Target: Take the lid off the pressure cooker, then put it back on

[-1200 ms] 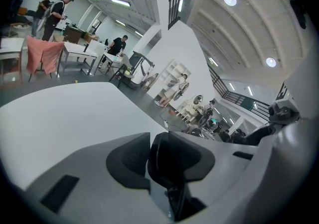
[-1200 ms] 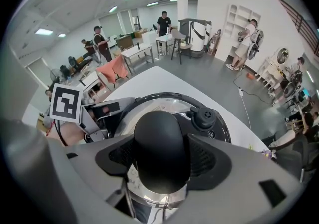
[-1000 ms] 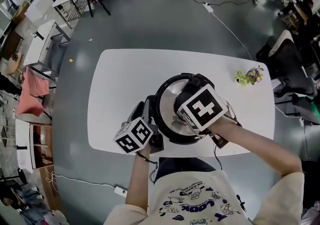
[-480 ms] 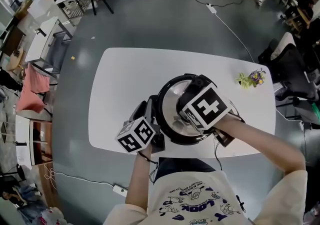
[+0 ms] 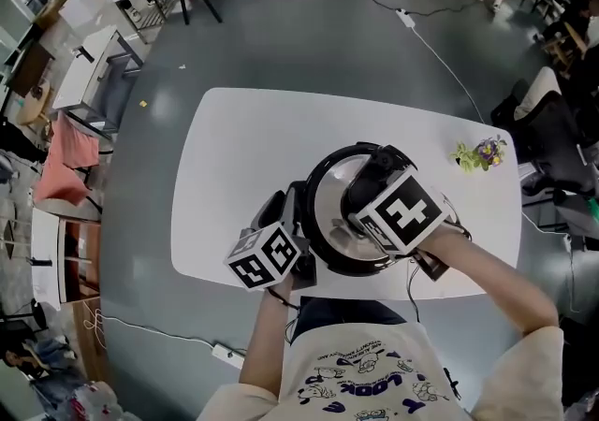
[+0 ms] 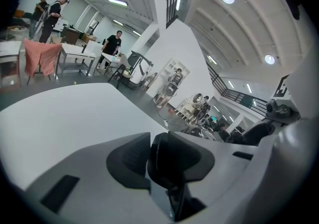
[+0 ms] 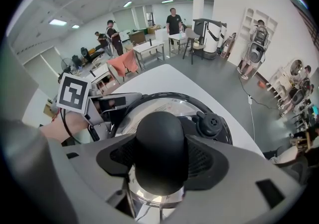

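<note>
Head view: one white table (image 5: 243,148) bearing one pressure cooker (image 5: 315,187) near its front edge, one lid (image 5: 335,215) seated on it, and one small sprig of flowers (image 5: 480,152) well apart at the right. Two grippers at the cooker: left gripper (image 5: 301,223) at its left flank, right gripper (image 5: 367,193) above the lid.

Left gripper view: clamped, jaws partway apart, on one black side handle (image 6: 174,161) of the cooker, which fills the gap between them.

Right gripper view: closing round the lid's one black knob (image 7: 160,148), both pads against its sides. One black valve (image 7: 210,124) just beside the knob; one marker cube (image 7: 74,93) of the other gripper at the left.
</note>
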